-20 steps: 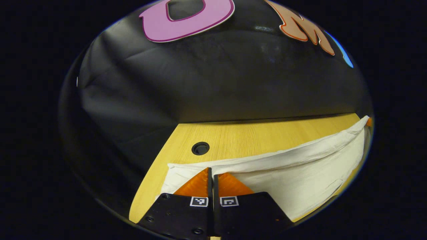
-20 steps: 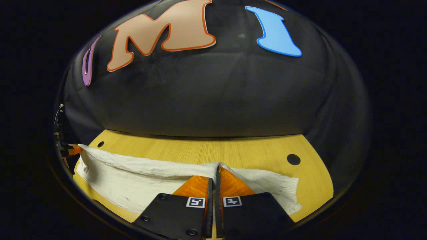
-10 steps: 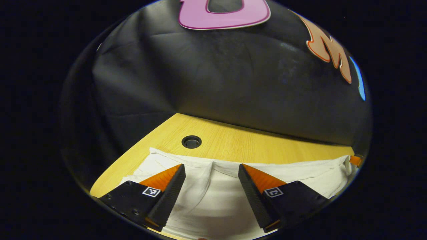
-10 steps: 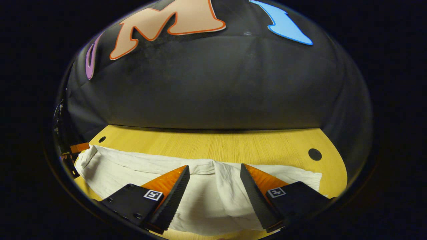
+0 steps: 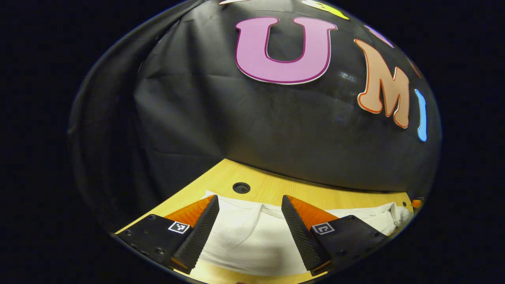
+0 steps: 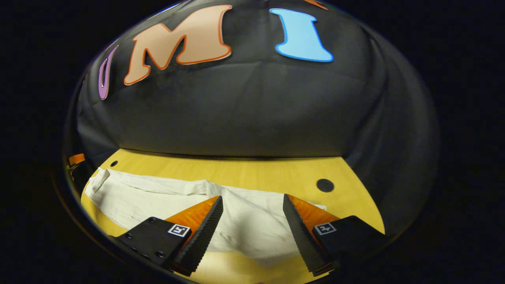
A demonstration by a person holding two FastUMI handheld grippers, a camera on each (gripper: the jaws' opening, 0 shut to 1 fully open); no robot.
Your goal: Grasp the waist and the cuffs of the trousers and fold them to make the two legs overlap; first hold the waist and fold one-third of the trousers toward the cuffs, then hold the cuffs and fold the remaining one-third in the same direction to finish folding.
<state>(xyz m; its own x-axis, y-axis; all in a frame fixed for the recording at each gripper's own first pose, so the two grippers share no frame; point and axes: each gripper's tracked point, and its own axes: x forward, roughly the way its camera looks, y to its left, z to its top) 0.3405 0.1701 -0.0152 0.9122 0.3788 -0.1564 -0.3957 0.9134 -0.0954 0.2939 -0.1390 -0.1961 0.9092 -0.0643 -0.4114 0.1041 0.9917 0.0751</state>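
Folded trousers (image 6: 158, 197) lie on the table (image 6: 252, 173), a hole (image 6: 325, 185) right of them, booth wall (image 6: 244, 110) behind

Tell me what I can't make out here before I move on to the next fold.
- Trousers, left gripper view: near edge cut off at the bottom; the left gripper is open above them.
- Trousers, right gripper view: waist or cuff end unclear; cloth too plain.
- Right gripper, open: its fingers cover cloth beneath.
- Layers: count unreadable.

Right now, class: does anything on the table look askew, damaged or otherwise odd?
Nothing damaged or spilled. The white trousers lie in a long strip on the wooden table, their far edge rumpled rather than flat. Both tools, left and right, are open above them.
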